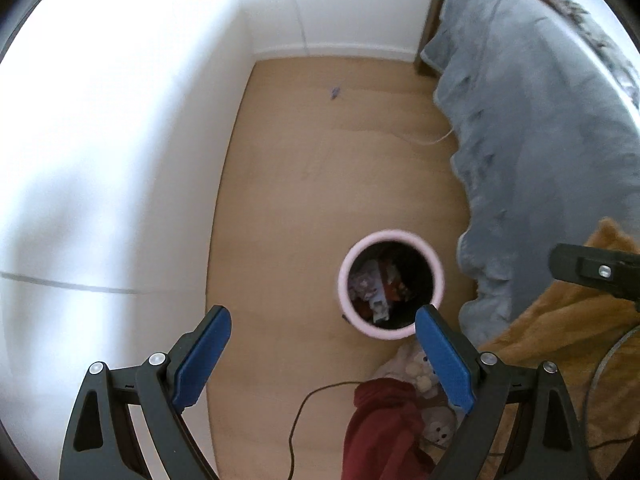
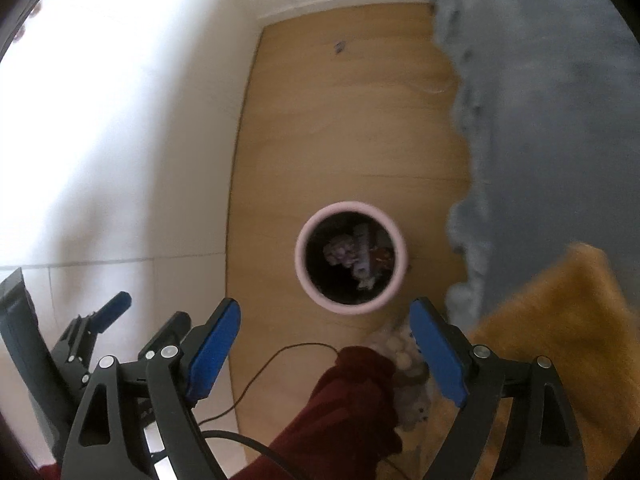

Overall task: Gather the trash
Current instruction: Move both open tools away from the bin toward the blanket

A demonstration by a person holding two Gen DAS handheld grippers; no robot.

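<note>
A pink-rimmed round bin (image 1: 347,257) stands on the wooden floor with crumpled wrappers (image 1: 378,284) inside; it also shows in the right wrist view (image 2: 310,227). A small purple scrap (image 1: 334,92) lies on the floor far off near the wall, also in the right wrist view (image 2: 339,47). My left gripper (image 1: 323,330) is open and empty, held high above the floor just short of the bin. My right gripper (image 2: 325,317) is open and empty, above the bin's near side. The left gripper's fingers (image 2: 114,306) show at the lower left of the right view.
A bed with a grey blanket (image 1: 536,128) and an orange cover (image 1: 560,332) runs along the right. White wall (image 1: 120,140) on the left. A dark red garment (image 1: 380,428), soft toys (image 1: 424,376) and a thin cable (image 1: 304,404) lie on the floor below the grippers.
</note>
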